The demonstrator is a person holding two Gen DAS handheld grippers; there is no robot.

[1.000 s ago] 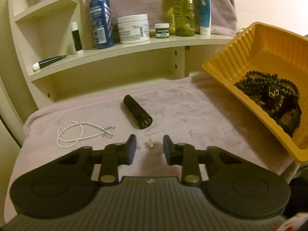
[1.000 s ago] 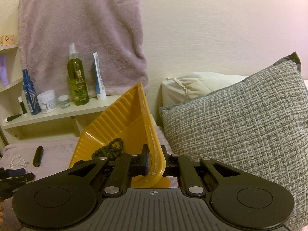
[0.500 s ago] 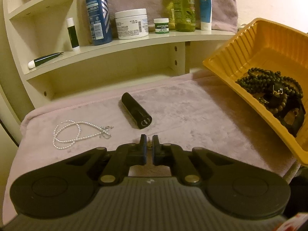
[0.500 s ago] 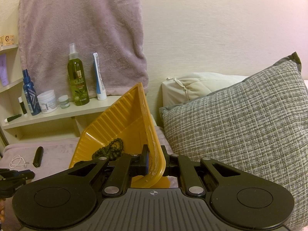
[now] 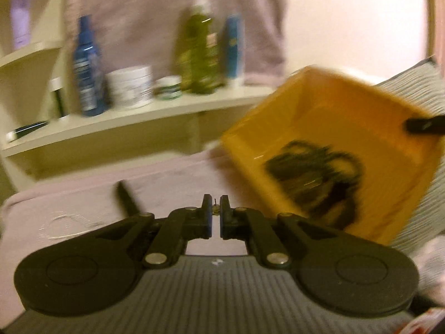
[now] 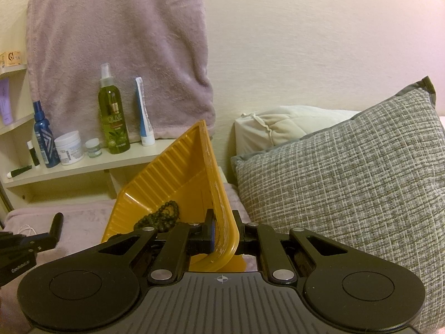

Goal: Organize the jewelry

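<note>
My left gripper (image 5: 214, 208) is shut on a small metal earring (image 5: 215, 205) whose pin sticks up between the pads; it hangs above the pink cloth (image 5: 172, 183), left of the yellow tray (image 5: 347, 103). The left wrist view is blurred. Dark bead jewelry (image 5: 314, 178) lies in the tilted tray. My right gripper (image 6: 224, 236) is shut on the tray's near rim (image 6: 219, 206) and holds it tipped up. A pearl necklace (image 5: 64, 222) and a black tube (image 5: 128, 197) lie on the cloth at the left.
A cream shelf (image 6: 83, 167) carries a blue bottle (image 6: 43, 139), a white jar (image 6: 69, 147), a green olive bottle (image 6: 112, 117) and a tube (image 6: 143, 114) before a hanging pink towel (image 6: 119, 41). A grey woven pillow (image 6: 347, 172) fills the right side.
The left gripper closed on the small earring, then rose off the cloth and swung right toward the yellow tray. The right gripper and the tray stayed put.
</note>
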